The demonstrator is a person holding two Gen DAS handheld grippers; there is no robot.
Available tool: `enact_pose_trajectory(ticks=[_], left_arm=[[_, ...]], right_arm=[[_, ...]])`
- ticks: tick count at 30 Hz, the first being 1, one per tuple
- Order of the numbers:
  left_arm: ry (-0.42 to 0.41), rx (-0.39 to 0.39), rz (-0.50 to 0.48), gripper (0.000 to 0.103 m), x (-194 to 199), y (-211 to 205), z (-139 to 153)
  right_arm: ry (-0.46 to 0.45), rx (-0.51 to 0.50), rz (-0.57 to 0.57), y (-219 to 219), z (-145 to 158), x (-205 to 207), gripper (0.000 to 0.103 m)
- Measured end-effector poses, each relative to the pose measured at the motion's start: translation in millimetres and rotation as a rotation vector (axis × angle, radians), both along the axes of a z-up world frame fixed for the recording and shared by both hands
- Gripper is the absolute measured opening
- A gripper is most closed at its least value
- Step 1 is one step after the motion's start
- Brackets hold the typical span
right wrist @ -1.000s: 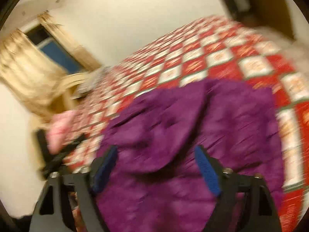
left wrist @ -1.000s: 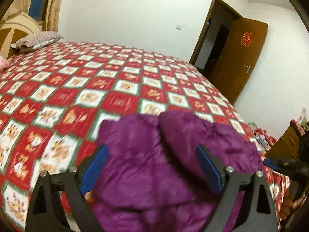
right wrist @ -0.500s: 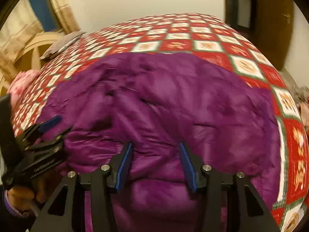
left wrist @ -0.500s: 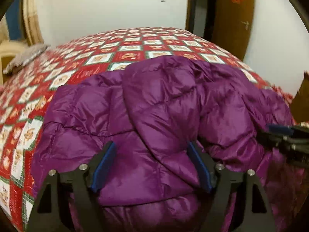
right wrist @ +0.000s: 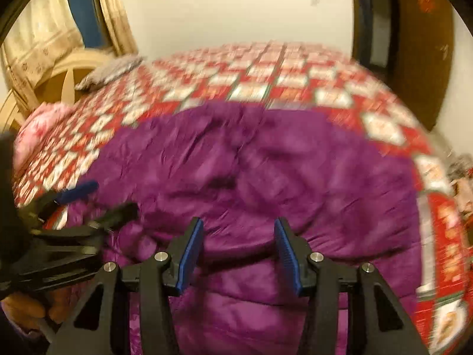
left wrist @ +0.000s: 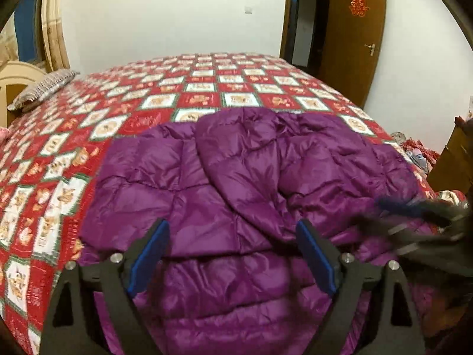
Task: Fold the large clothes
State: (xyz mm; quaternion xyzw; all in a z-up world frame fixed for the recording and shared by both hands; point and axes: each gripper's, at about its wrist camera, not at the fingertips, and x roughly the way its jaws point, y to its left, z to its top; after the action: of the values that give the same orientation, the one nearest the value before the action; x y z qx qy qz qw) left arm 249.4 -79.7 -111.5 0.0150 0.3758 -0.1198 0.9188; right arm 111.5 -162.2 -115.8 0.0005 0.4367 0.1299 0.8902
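A purple quilted down jacket (left wrist: pixel 236 183) lies on the near part of a bed with a red and white patchwork cover (left wrist: pixel 183 94); one flap is folded over its middle. My left gripper (left wrist: pixel 232 236) is open above the jacket's near hem, empty. My right gripper (right wrist: pixel 238 236) is open above the same jacket (right wrist: pixel 266 171) and holds nothing. The right gripper shows blurred at the right edge of the left wrist view (left wrist: pixel 419 224). The left gripper shows at the left of the right wrist view (right wrist: pixel 88 204).
A grey pillow (left wrist: pixel 44 85) and a cream headboard (right wrist: pixel 59 80) stand at the bed's far left. A pink bundle (right wrist: pixel 38 130) lies by the left edge. A brown door (left wrist: pixel 351 35) stands open at the right. Clutter (left wrist: pixel 416 151) lies on the floor beyond the bed's right edge.
Both grippers have drawn back from the jacket. The right gripper's jaws have spread wider. The jacket lies more spread out on the bed.
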Motion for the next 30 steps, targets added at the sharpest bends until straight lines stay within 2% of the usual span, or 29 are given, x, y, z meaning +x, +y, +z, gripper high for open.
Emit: enact_pose_trajectory(ticks=[2,4,6,8,11,14,18,22,25,28,30], left_arm=[[-0.023,0.004,-0.003,0.089,-10.0,1.7,9.1],[-0.047,0.009,-0.017,0.089,-20.5,2.6,18.5],[-0.083,0.016,-0.037,0.089,-32.7,5.7,29.7],[-0.121,-0.006,-0.075,0.089,-47.3,13.5,44.5],[-0.182,-0.096,-0.177,0.089,-78.3,34.9,69.5],[-0.249,-0.129,-0.253,0.090,-114.3,59.7,88.5],[-0.302,-0.138,-0.307,0.101,-160.2,97.4,100.4],[-0.312,-0.147,-0.309,0.103,-201.2,137.8,101.5],[-0.283,-0.178,-0.293,0.103,-228.1,164.2,96.4],[-0.261,-0.193,-0.312,0.103,-251.8,182.5,93.3],[-0.268,-0.199,-0.331,0.103,-269.3,194.1,96.8]], right_arm=[[0.087,-0.012,-0.028,2.3,-25.1,8.9,0.051],[0.077,-0.015,-0.042,2.8,-24.0,7.8,0.051],[0.072,0.026,-0.064,-0.9,-8.6,-2.3,0.051],[0.001,0.083,-0.061,-9.2,22.6,-26.9,0.051],[-0.107,0.096,-0.058,-24.2,69.9,-71.8,0.052],[-0.183,0.135,-0.077,-51.3,115.7,-126.3,0.052],[-0.260,0.145,-0.131,-88.9,152.7,-203.9,0.054],[-0.250,0.113,-0.192,-115.0,159.3,-269.9,0.056],[-0.246,0.089,-0.224,-128.0,157.0,-304.0,0.057],[-0.250,0.163,-0.213,-135.9,157.1,-332.2,0.057],[-0.289,0.203,-0.206,-137.9,164.2,-346.2,0.057]])
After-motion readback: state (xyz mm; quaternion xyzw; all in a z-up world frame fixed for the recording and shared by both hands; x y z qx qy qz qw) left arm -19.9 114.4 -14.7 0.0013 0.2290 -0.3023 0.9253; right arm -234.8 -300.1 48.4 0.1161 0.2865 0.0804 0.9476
